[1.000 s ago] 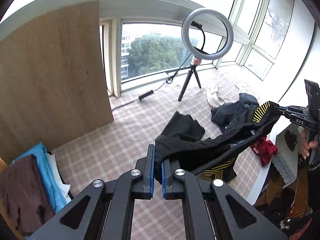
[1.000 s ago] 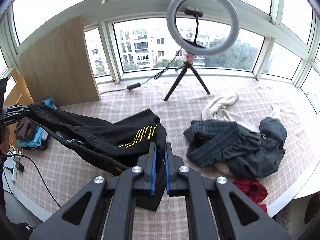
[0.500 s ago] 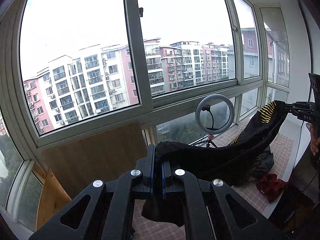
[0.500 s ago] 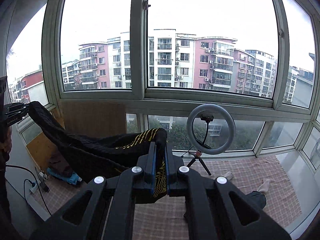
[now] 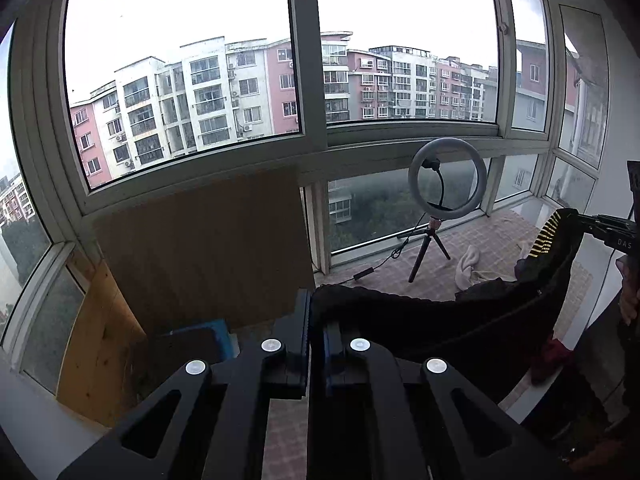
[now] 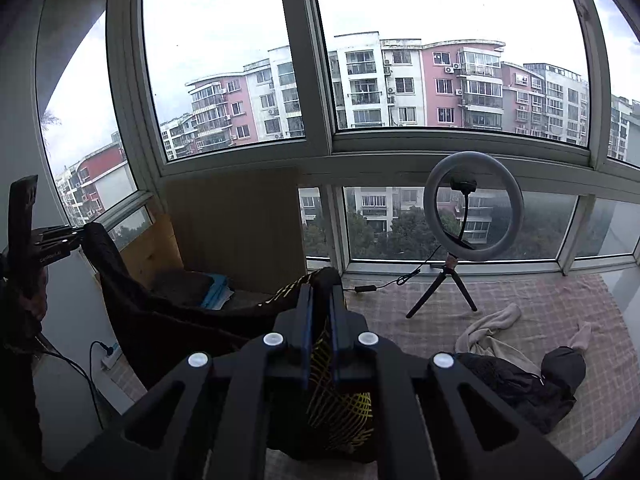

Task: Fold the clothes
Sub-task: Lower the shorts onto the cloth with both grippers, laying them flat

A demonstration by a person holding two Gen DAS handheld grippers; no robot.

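Bay window [image 6: 236, 60], grey daylight; wooden board [image 5: 200, 252] leaning against it; checked floor covering [image 6: 560, 304].

the black garment [image 5: 460, 328] hangs below the gripper bodies in both views, so its lower part is hidden. the folded stack [image 6: 200, 286] at the platform's left end is too dark to sort. the hand [image 5: 628, 296] is cut off by the right edge. lettering on the far gripper [image 6: 52, 254] is too small to read.

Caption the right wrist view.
Right gripper and left gripper hold a black garment stretched between them.
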